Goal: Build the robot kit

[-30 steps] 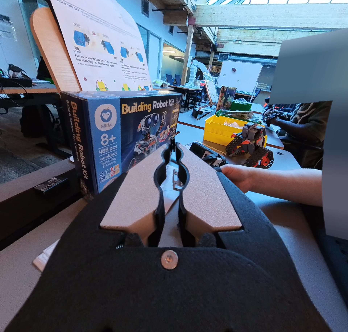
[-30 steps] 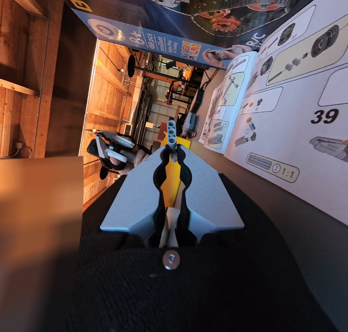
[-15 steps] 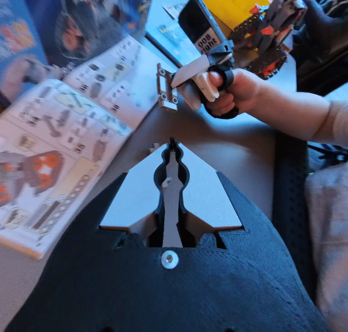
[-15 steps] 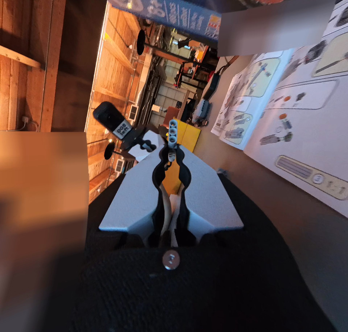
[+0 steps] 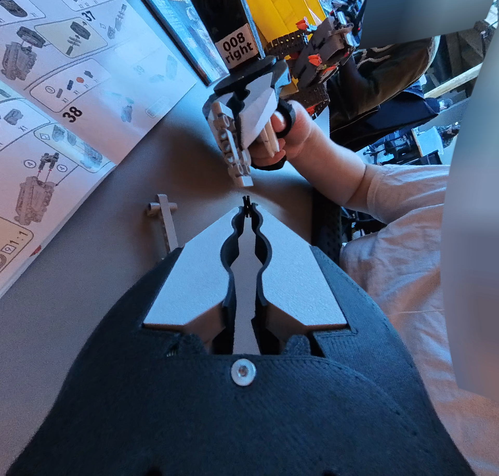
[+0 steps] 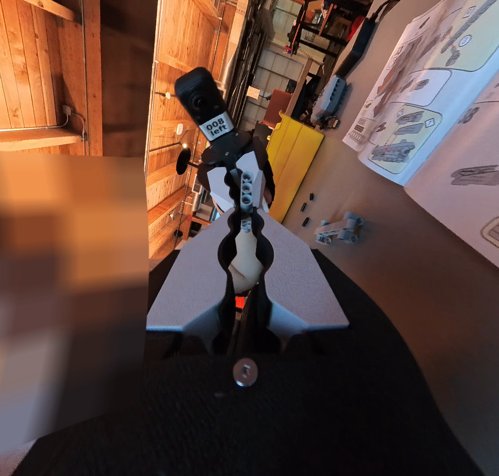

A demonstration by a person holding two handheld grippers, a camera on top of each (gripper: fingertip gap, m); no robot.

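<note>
My left gripper (image 5: 247,211) is shut on a small black pin (image 5: 246,201) that sticks out of its tips, just above the grey table (image 5: 81,287). My right gripper (image 6: 246,214) is shut on a grey beam with holes (image 6: 246,191). In the left wrist view the right gripper (image 5: 237,117) points down at my left tips, and the grey beam assembly (image 5: 232,149) hangs from it, its lower end a short gap from the pin. In the right wrist view the left gripper (image 6: 237,171) faces mine just behind the beam.
An open instruction booklet (image 5: 81,85) lies at the left, a loose grey part (image 5: 166,220) beside my left gripper. A yellow bin (image 5: 278,4) and a black and red model (image 5: 324,52) stand behind. Small black pins (image 6: 305,214) and grey parts (image 6: 340,230) lie near another yellow bin (image 6: 294,166).
My left gripper has swung down from the blue box toward the table and the right gripper. The two grippers have come close, tip to tip. Both stay shut on their pieces.
</note>
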